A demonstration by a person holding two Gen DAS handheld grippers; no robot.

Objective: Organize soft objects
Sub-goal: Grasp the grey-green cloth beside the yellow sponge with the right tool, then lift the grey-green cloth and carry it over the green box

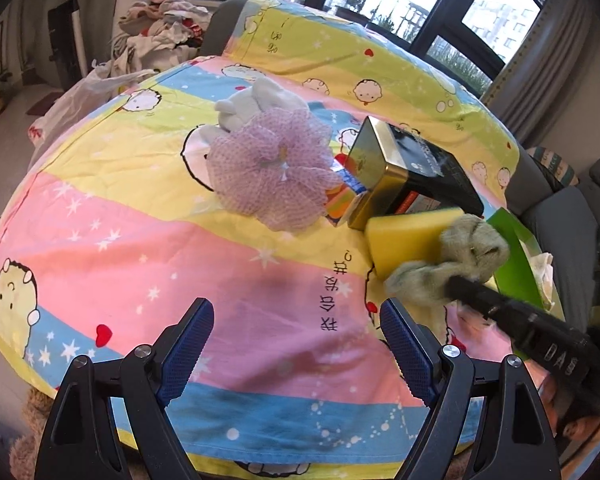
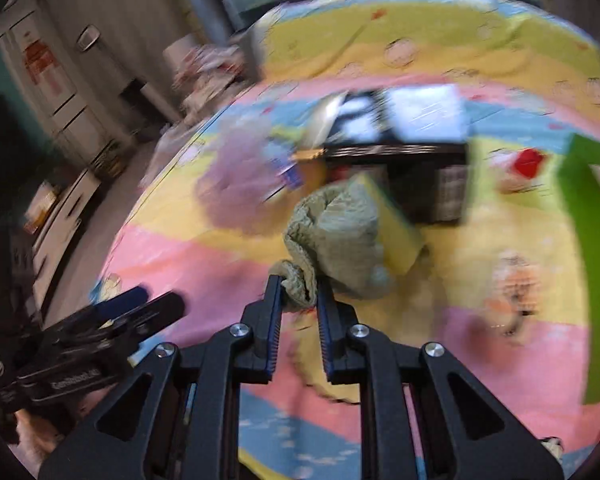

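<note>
**Right gripper pinching green cloth; left gripper empty over the sheet**

Left wrist view, far left: I see the cartoon-print bedsheet [image 1: 140, 216] covering the surface, with a heap of laundry [image 1: 160, 28] beyond its far edge. My left gripper [image 1: 296, 344] hangs above a pink band of the sheet, fingers spread wide, nothing between them.

Centre: a pale blue plush toy [image 1: 252, 100] lies touching the far side of a purple mesh bath pouf [image 1: 272, 172]. Just right of the pouf stands a tilted gold-and-black tin box [image 1: 400, 172].

Right of that: a yellow sponge [image 1: 408, 240] rests against the tin's near side. The green fuzzy cloth [image 1: 460, 256] lies partly on the sponge. My right gripper [image 2: 299, 286] has its fingers nearly together, clamped on a fold of the cloth's near edge. Right wrist view is motion-blurred.

Far right: a green box [image 1: 516, 256] sits just behind the cloth.
</note>
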